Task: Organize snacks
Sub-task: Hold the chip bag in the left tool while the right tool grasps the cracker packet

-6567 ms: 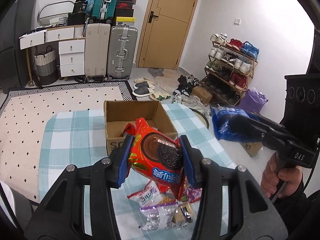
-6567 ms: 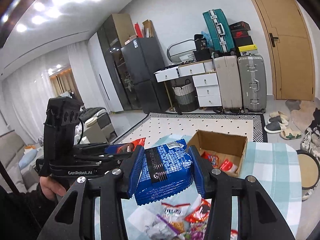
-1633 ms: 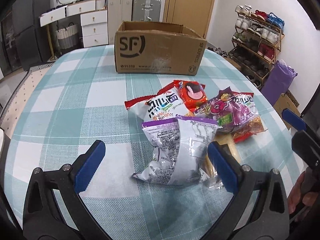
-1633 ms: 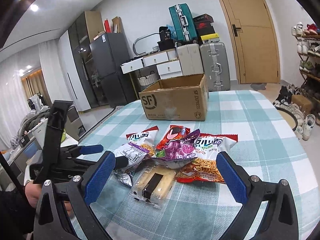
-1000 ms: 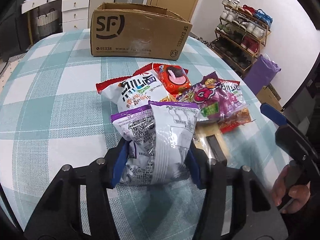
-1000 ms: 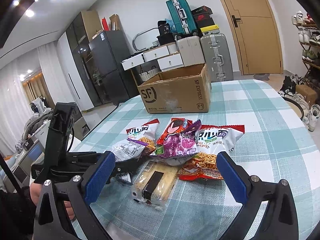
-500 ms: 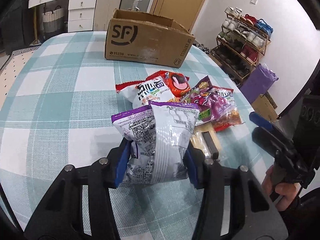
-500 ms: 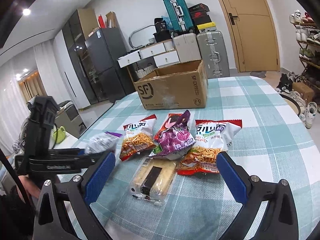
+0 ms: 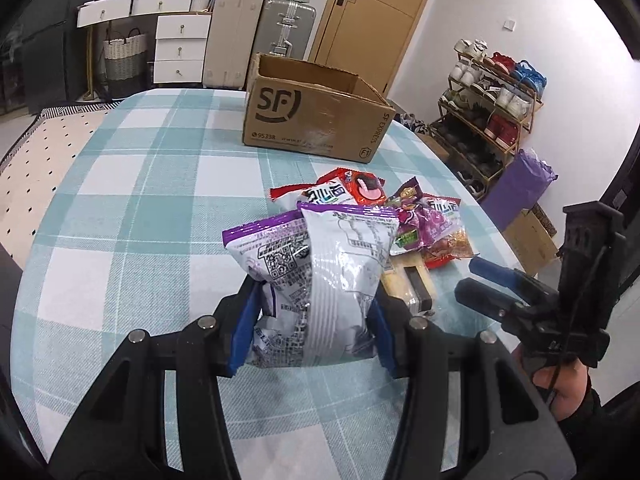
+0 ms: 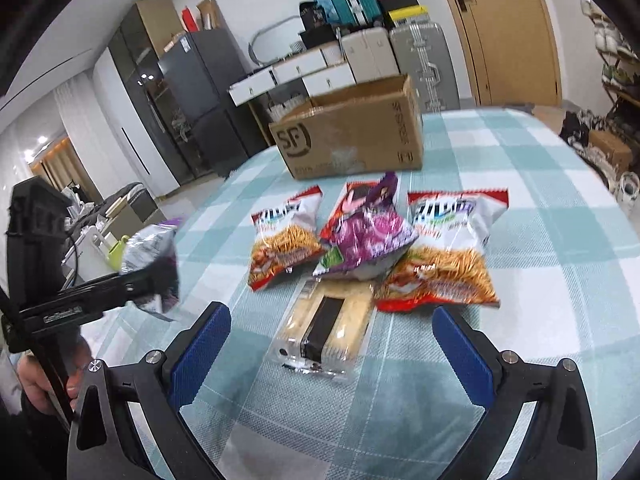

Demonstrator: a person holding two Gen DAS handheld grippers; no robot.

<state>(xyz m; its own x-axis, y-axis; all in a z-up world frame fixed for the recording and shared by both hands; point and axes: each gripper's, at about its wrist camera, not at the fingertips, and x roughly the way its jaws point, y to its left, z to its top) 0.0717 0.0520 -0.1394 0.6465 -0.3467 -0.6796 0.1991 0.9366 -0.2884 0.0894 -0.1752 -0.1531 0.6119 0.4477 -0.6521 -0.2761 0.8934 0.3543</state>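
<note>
The left hand-held gripper (image 9: 310,330) is clenched on a silver snack bag (image 9: 320,276) with a purple top edge, a QR code and fine print on its crinkled back, held upright above the checked tabletop (image 9: 132,216). The right hand-held gripper (image 10: 326,348) stands released, wide around nothing. Beyond lie a clear-wrapped cake (image 10: 326,330), noodle-snack packets (image 10: 444,264) and a purple bag (image 10: 368,236), then the cardboard box (image 9: 316,120).

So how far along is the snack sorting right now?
Done: unclear, the cardboard box's inside is hidden. In hand: left gripper holds the silver-purple bag. Left: two noodle bags, purple pack, clear-wrapped cake between the right gripper's open jaws.
</note>
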